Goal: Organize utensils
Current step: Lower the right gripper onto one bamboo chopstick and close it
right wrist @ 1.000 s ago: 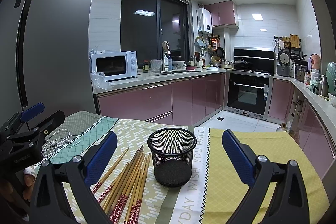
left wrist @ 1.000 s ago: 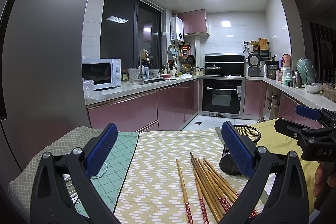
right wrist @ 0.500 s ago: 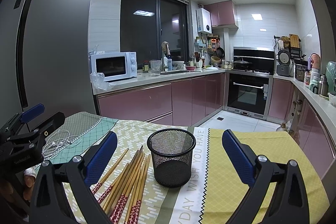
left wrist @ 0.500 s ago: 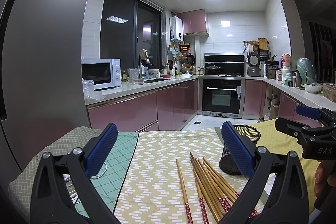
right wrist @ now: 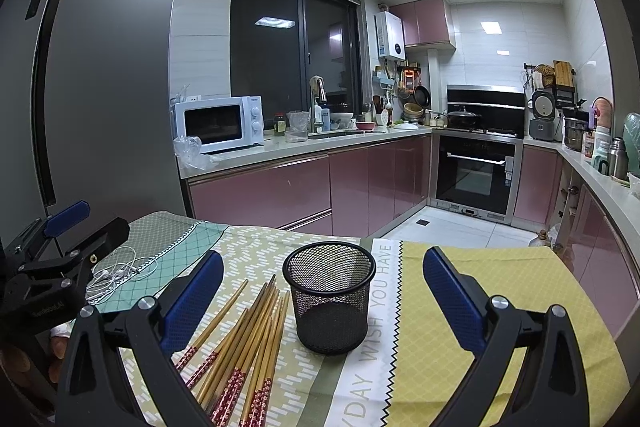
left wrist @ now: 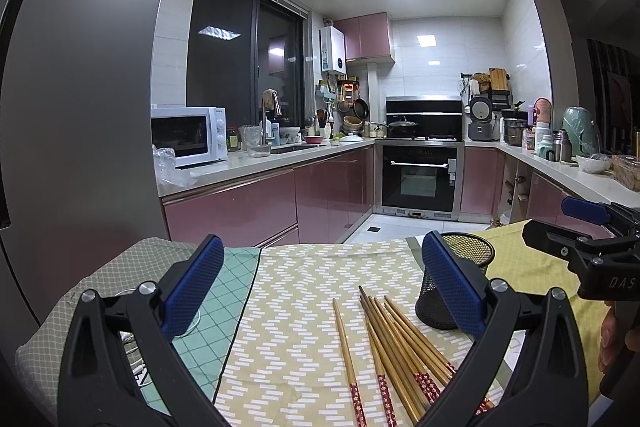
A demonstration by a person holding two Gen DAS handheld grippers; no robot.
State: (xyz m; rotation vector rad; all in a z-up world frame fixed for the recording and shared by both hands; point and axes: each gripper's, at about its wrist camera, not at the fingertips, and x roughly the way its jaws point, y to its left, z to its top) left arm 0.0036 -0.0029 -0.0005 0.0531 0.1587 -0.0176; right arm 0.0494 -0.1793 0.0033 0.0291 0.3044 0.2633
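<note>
Several wooden chopsticks [left wrist: 394, 343] with red patterned ends lie loose on the patterned tablecloth, also seen as chopsticks [right wrist: 248, 339] in the right wrist view. To their right stands an upright, empty black mesh cup [right wrist: 329, 297], the same cup [left wrist: 460, 263] partly hidden behind a blue pad in the left wrist view. My left gripper [left wrist: 320, 283] hangs open above the cloth, left of the chopsticks. My right gripper [right wrist: 322, 291] is open, with the mesh cup between its fingers' lines of sight. Neither holds anything.
White earphones [right wrist: 120, 273] lie on the green cloth at the table's left. A grey fridge [right wrist: 104, 87] stands close on the left. Beyond the table's far edge are pink kitchen cabinets [right wrist: 304, 195] and an oven [right wrist: 476, 175]. A hand [left wrist: 612, 335] holds the right gripper's handle.
</note>
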